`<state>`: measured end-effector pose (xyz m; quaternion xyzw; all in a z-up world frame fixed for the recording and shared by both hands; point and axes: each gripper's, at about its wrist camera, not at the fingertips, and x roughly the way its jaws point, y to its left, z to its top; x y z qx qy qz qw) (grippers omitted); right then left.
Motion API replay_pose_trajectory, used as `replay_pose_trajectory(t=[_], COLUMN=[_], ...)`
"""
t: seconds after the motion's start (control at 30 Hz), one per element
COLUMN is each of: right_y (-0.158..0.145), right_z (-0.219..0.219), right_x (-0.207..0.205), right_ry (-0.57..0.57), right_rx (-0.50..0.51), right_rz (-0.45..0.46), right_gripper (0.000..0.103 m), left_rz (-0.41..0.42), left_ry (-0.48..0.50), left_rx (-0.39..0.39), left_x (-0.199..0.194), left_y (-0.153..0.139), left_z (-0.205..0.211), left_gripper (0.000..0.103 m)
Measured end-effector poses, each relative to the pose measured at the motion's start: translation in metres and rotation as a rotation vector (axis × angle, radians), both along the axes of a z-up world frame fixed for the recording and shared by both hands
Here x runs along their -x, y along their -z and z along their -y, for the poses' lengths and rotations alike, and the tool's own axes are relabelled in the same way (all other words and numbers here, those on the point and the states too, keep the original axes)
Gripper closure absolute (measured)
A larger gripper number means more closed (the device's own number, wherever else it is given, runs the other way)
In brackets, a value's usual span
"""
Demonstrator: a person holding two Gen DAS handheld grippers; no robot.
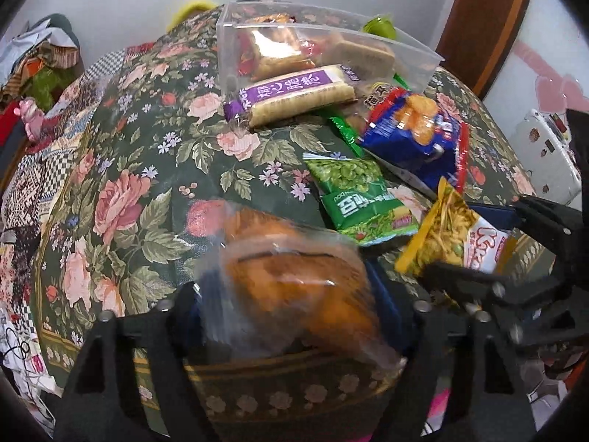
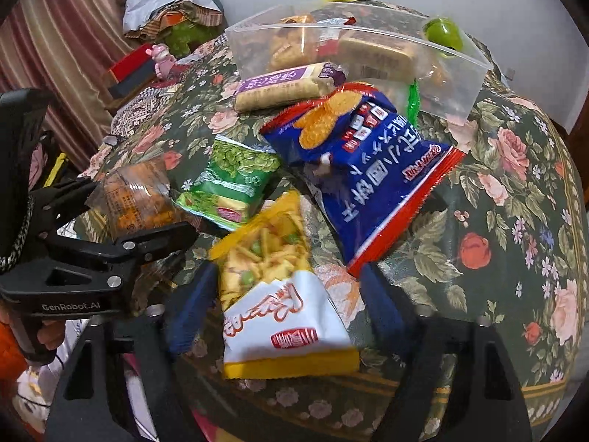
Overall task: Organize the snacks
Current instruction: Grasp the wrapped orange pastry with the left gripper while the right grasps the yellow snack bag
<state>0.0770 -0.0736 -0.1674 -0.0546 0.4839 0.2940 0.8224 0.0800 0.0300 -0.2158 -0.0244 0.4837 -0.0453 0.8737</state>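
My left gripper (image 1: 294,316) has its jaws around the clear-wrapped orange snack pack (image 1: 294,276) near the floral tablecloth's (image 1: 121,199) front edge, though I cannot tell if the pads press. My right gripper (image 2: 283,294) straddles the yellow-and-white crisp-stick bag (image 2: 283,294), grip equally unclear; open cloth lies right of the blue cracker bag (image 2: 364,169)

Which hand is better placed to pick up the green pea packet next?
Neither is free. The left gripper straddles the clear orange snack bag, the right gripper the yellow-and-white packet. Once emptied, probably the right: the green pea packet lies just past its fingers.
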Motion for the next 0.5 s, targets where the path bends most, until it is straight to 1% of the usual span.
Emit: replay_pose_trajectory(t=[0.03,0.07,0.1,0.23,0.27,0.5], right_y=[0.000,-0.001,-0.002,-0.004,-0.005,-0.022], right_z=[0.001,0.002,0.003,0.009,0.012,0.035], right_x=[0.000,-0.001,-0.002,-0.001,0.000,-0.002], right_ry=[-0.003,-0.004,-0.002,0.008,0.015,0.077], right_rx=[-0.004,-0.009,-0.016,-0.037,-0.040,-0.069], right_rz=[-0.001,-0.005,-0.008,-0.009,-0.004,0.034], right_gripper=[0.053,0.059,0.060,0.067,0.070,0.070], left_rz=[0.004,0.006,0.007,0.014,0.021,0.085], left_ry=[-0.001,-0.004,-0.006,-0.019,-0.020,-0.037], left_rx=[-0.001,0.000,0.006,0.013,0.014,0.024], left_x=[0.002,0.003,0.004,0.006,0.007,0.007], left_y=[0.000,-0.001,-0.002,-0.006,-0.009,-0.035], left_z=[0.000,-0.001,-0.003,-0.008,-0.009,-0.012], left_gripper=[0.043,0.045,0.047,0.048,0.048,0.048])
